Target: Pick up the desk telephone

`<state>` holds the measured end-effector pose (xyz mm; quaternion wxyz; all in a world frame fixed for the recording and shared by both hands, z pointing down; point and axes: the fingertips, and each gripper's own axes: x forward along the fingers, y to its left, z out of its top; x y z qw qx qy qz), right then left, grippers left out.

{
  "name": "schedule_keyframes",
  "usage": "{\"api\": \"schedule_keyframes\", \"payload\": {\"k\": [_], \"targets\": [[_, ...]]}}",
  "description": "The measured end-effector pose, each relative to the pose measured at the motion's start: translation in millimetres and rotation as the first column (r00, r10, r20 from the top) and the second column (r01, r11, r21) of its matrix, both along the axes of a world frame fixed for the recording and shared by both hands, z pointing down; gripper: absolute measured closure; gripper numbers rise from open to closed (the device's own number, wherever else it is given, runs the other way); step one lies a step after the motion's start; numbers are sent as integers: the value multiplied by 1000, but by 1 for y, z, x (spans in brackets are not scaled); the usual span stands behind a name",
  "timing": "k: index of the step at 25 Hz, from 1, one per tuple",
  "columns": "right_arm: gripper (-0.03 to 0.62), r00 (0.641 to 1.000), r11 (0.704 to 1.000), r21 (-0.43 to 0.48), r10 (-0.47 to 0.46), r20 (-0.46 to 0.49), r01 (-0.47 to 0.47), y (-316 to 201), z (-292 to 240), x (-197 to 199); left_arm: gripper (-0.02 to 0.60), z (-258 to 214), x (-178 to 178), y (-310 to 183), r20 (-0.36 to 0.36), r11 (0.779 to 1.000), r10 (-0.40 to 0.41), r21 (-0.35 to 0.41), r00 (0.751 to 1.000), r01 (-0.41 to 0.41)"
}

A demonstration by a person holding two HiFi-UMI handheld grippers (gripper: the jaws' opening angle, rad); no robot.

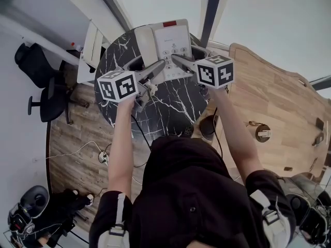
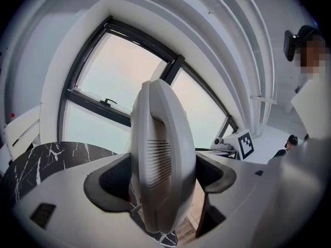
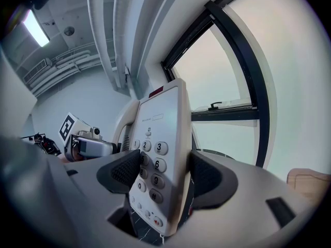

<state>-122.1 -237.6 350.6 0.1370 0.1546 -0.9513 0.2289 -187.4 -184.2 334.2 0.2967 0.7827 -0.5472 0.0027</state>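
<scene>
Head view: left gripper point(image 1: 158, 66), right gripper point(image 1: 178, 61) both clamp desk telephone point(image 1: 172, 37), hiding its lower edge.

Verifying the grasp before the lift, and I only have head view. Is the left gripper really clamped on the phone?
Observer: Yes. In the left gripper view the left gripper is shut on the handset, with a pad on each side near the grille.
Operator: And the right?
Observer: In its own view the right gripper is shut on the keypad side of the desk telephone.
Operator: Is it off the table?
Observer: Can't confirm. The left gripper view shows the marble table beside and below the handset's lower end, but not whether they touch.
</scene>
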Motion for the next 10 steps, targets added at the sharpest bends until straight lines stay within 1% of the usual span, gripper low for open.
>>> {"api": "schedule_keyframes", "payload": {"k": [10], "targets": [[275, 1000, 1000, -6, 2, -2, -2, 0, 2, -1, 195, 2, -2, -1, 15, 1000, 12, -7, 1000, -11]]}}
